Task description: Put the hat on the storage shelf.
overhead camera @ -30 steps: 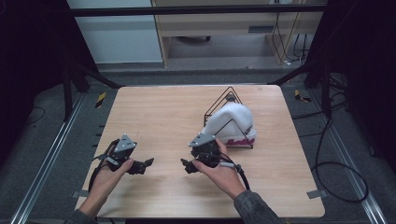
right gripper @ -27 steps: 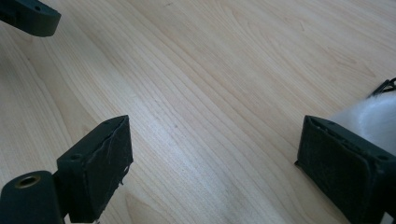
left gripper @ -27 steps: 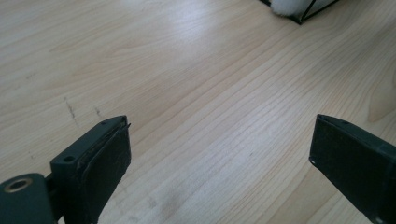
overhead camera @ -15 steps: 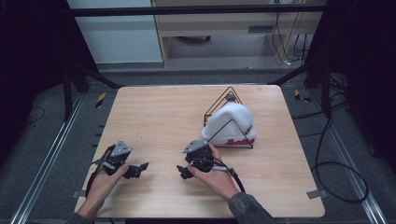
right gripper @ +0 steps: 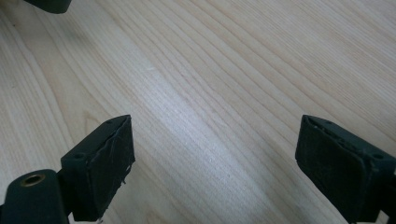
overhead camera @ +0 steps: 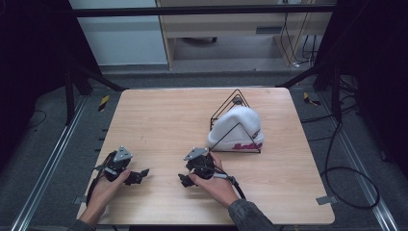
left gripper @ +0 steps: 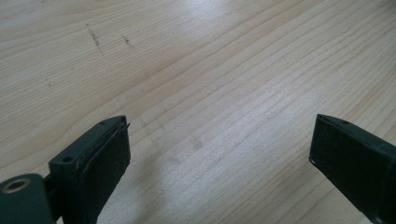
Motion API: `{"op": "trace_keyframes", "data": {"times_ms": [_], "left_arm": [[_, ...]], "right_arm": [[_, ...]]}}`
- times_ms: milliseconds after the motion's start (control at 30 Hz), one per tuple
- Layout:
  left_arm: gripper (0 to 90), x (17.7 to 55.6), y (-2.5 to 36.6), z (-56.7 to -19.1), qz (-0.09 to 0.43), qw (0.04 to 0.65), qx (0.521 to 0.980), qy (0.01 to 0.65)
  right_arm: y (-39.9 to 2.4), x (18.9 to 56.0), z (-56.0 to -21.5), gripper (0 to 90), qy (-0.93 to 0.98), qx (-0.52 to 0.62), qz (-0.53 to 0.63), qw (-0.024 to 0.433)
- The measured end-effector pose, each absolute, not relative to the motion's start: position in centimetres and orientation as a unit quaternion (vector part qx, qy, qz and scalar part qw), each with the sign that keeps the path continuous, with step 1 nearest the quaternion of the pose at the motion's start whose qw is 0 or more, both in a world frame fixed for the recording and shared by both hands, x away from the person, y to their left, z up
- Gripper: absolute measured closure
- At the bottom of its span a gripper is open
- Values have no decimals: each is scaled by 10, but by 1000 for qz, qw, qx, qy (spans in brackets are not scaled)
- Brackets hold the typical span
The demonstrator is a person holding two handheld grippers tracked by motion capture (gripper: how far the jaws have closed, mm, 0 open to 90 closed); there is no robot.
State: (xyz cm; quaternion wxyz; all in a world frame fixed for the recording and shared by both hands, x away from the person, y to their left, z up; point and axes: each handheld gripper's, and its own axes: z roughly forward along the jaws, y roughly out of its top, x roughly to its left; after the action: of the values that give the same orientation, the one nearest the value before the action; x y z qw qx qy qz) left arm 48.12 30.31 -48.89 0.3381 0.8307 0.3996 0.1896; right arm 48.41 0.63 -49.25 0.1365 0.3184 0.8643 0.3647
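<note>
Item 1. Left gripper [overhead camera: 140,174], near edge of table [overhead camera: 159,120], held in left hand [overhead camera: 107,185]. Jaws spread wide, nothing between them; its own view shows both pads [left gripper: 107,161] over bare wood grain.

Item 2. Right gripper [overhead camera: 184,180], near centre, in right hand [overhead camera: 216,185]. Jaws likewise spread and empty; pads [right gripper: 109,158] frame bare wood. Tips point toward the left gripper, away from the hat.

Item 3. Hat [overhead camera: 236,127], white knit with dark lettering on its cuff, draped on a black wire stand [overhead camera: 234,101]. It lies beyond and to the right of the right fingers, apart from them; well apart from the left fingers. Long axis runs from cuff at the table up along the stand's peak. Right hand is the nearer, judged the likelier to reach it.

Item 4. View note: high view carries hat, stand and both hands; the gripper views give jaw spread and table grain close up.
</note>
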Motion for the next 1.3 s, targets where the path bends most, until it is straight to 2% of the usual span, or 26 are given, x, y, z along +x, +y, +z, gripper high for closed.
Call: {"op": "trace_keyframes", "data": {"times_ms": [300, 667, 1300], "left_arm": [[48, 488, 307, -492, 206, 342, 818, 415], [48, 497, 311, -500, 199, 348, 808, 431], [37, 502, 310, -507, 193, 339, 813, 432]], "right_arm": [[12, 492, -499, 118, 859, 324, 370, 142], [22, 503, -508, 112, 849, 342, 371, 159], [23, 510, -511, 95, 839, 363, 369, 165]]}}
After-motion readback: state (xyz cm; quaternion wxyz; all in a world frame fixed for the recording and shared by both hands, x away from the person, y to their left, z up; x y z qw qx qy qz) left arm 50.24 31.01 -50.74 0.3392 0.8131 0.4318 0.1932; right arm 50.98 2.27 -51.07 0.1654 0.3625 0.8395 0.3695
